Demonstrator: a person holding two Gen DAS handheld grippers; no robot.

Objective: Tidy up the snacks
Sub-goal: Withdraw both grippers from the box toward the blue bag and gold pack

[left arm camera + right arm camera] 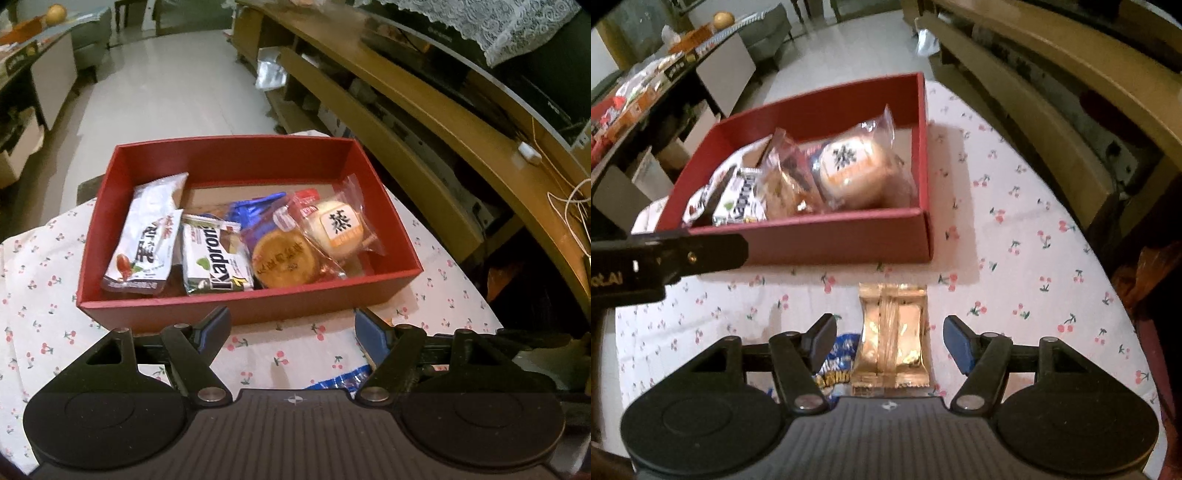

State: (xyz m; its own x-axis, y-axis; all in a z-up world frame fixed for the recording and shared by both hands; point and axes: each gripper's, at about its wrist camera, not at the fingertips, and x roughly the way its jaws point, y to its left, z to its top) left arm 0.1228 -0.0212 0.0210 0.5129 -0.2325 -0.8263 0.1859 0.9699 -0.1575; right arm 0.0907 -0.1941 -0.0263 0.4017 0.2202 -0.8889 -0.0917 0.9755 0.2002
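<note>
A shallow red cardboard box [236,158] sits on a tabletop covered by a white cloth printed with small cherries [37,280], and it holds most of the snacks: a long silver packet with red dates printed on it [146,240] leaning along the left wall, a white and green wafer pack [216,260] beside it, a crumpled blue wrapper [255,210] behind, a round golden-brown cake in clear film [284,262], and a pale round pastry bearing a black character on its label [338,229] toward the right wall. The left gripper [291,328] hangs just before the box's near wall, jaws apart, with only cloth between them. The right gripper [889,341] stands open over a gold foil packet [892,336] that lies flat on the cloth near the box; the packet is between the spread fingers, but neither pad touches it. A blue and white wrapper [838,354] lies partly under the right gripper's left finger, beside the gold packet.
</note>
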